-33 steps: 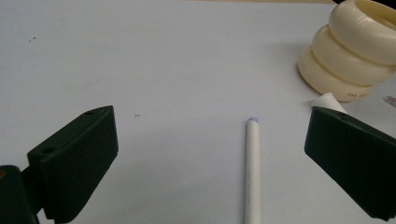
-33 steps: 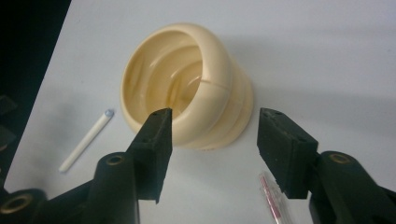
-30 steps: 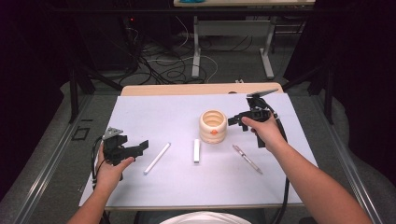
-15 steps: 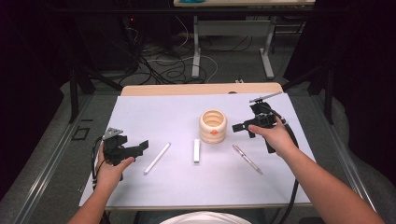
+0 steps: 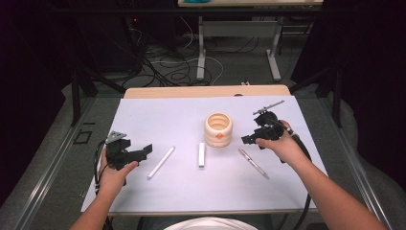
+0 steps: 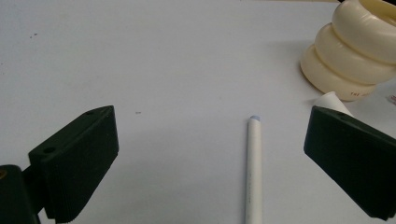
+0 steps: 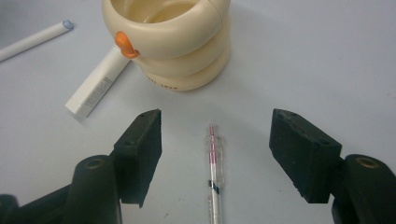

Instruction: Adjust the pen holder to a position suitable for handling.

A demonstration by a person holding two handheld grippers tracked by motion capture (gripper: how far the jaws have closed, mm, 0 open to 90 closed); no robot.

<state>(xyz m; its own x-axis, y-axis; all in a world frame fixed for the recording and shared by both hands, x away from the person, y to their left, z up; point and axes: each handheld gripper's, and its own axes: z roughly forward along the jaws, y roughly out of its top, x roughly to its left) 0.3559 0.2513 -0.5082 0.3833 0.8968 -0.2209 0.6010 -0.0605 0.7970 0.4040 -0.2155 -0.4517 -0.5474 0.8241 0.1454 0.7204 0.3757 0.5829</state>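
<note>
On my left, the left gripper (image 5: 142, 152) hovered with jaws wide apart, the white pen (image 6: 253, 168) lying between them on the table (image 5: 158, 120). Beyond the ringed cream pen holder (image 5: 218, 129), my right gripper (image 7: 215, 154) stood equally spread over the clear pen (image 7: 214, 179), just right of the holder. It looked light, stiff, slick and thin, with pink inside; I judged mid-barrel the safest hold.

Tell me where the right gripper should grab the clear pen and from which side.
Grip the clear pen across its slim barrel near the middle, coming straight down from above. It lies flat on the white table, apart from the cream holder. The right gripper is open with one jaw on each side of it already.
</note>
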